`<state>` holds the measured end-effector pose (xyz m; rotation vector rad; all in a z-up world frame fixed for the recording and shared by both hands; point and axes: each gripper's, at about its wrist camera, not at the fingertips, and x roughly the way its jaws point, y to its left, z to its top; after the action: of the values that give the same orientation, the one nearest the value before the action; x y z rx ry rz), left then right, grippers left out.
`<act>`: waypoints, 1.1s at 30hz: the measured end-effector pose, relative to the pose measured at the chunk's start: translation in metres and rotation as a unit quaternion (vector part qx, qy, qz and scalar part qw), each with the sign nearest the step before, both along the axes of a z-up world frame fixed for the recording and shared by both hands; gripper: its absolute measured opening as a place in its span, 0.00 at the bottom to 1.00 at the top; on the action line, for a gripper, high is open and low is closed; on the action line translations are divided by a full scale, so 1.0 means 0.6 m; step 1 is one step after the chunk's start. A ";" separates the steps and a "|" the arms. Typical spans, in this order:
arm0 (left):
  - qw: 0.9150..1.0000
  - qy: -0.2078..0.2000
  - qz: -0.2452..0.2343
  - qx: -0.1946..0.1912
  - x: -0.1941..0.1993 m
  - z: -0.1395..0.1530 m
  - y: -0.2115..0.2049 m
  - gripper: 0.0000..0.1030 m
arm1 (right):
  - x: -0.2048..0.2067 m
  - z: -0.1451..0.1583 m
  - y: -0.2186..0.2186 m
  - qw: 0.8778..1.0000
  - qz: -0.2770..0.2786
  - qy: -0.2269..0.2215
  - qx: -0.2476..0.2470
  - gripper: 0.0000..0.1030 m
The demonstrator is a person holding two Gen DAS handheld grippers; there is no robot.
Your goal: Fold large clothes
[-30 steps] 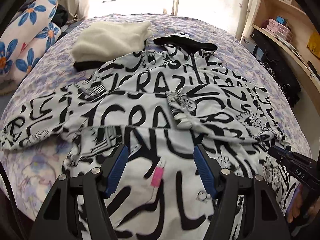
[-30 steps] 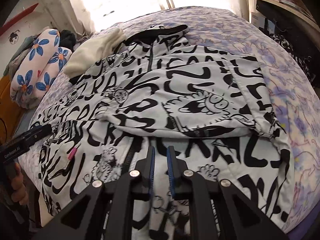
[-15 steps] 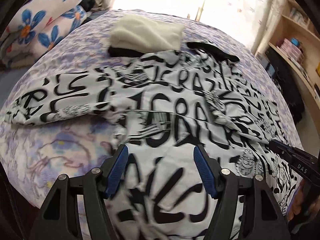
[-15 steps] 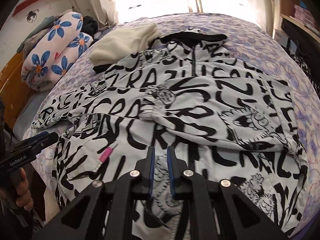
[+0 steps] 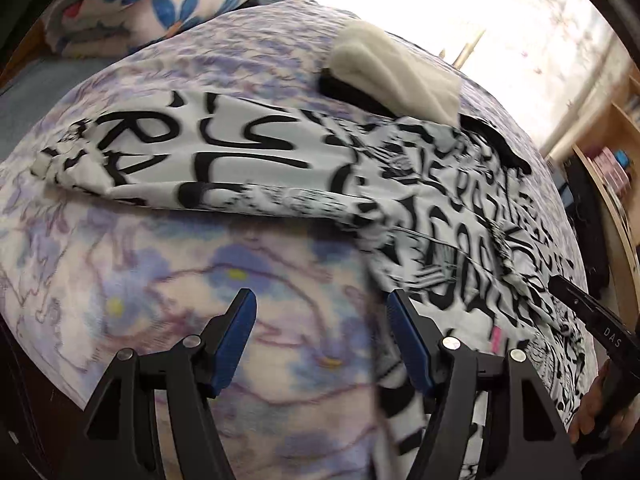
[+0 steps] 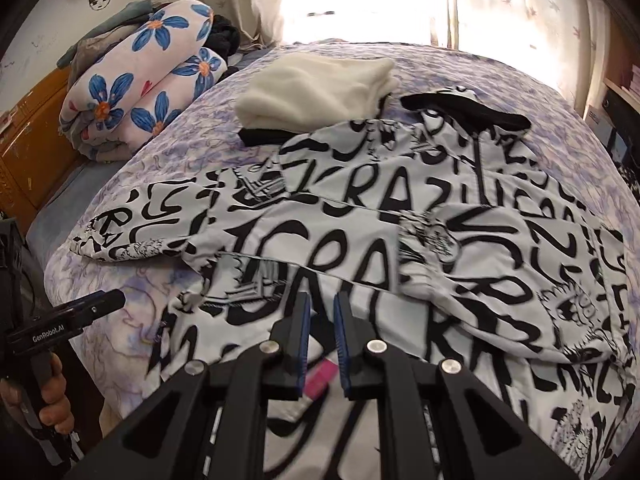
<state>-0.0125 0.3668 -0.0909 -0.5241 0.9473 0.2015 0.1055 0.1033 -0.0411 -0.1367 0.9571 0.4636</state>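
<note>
A black-and-white lettered jacket (image 6: 360,232) lies spread face up on a bed (image 5: 168,280) covered in pale purple floral cloth. Its black collar (image 6: 464,110) points toward the window, and one sleeve (image 5: 180,156) reaches out flat from the jacket's body onto bare bedcover; the opposite sleeve (image 6: 500,280) is already laid across the chest. A folded cream garment (image 6: 316,88) rests just beyond the jacket's shoulder, touching it, and a rolled flowered quilt (image 6: 140,92) sits off the bed, farther from the jacket on the outstretched-sleeve side.

The left gripper (image 5: 320,336) stands wide with nothing between its blue pads, above bare bedcover just beside the jacket's hem edge and short of the extended sleeve. The right gripper (image 6: 320,344) is nearly closed, a narrow slit between its pads, empty, above the jacket's lower front near a pink tag (image 6: 320,376).

Step in hand, as judged: repositioning to fold in the remaining sleeve. The next move calls for carrying the open left tongs to the cuff, pinching both cloth layers, and drawing the sleeve across the chest.

Compared with a second earlier, both views have swung toward the outstretched sleeve: the left gripper, then over the jacket's hem, is now over bedcover. Neither opening has changed.
</note>
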 end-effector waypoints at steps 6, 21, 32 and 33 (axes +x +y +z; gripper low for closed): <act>1.000 -0.004 0.012 -0.014 -0.006 -0.016 0.054 0.64 | -0.005 -0.017 0.066 1.000 0.023 0.004 -0.006 0.11; 0.968 -0.072 0.132 -0.201 -0.013 -0.122 0.337 0.64 | -0.017 -0.052 0.104 0.999 0.036 0.025 -0.015 0.11; 0.981 -0.060 0.171 -0.063 0.027 -0.060 0.312 0.07 | -0.008 -0.063 0.054 0.999 0.010 0.047 0.008 0.11; 0.983 -0.074 0.161 -0.047 0.033 -0.033 0.295 0.07 | -0.006 -0.061 0.044 0.999 0.004 0.048 0.013 0.11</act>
<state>0.0072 0.5436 -0.1107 -0.7689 0.7250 0.4044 0.1019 0.1296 -0.0780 -0.0944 1.0450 0.4937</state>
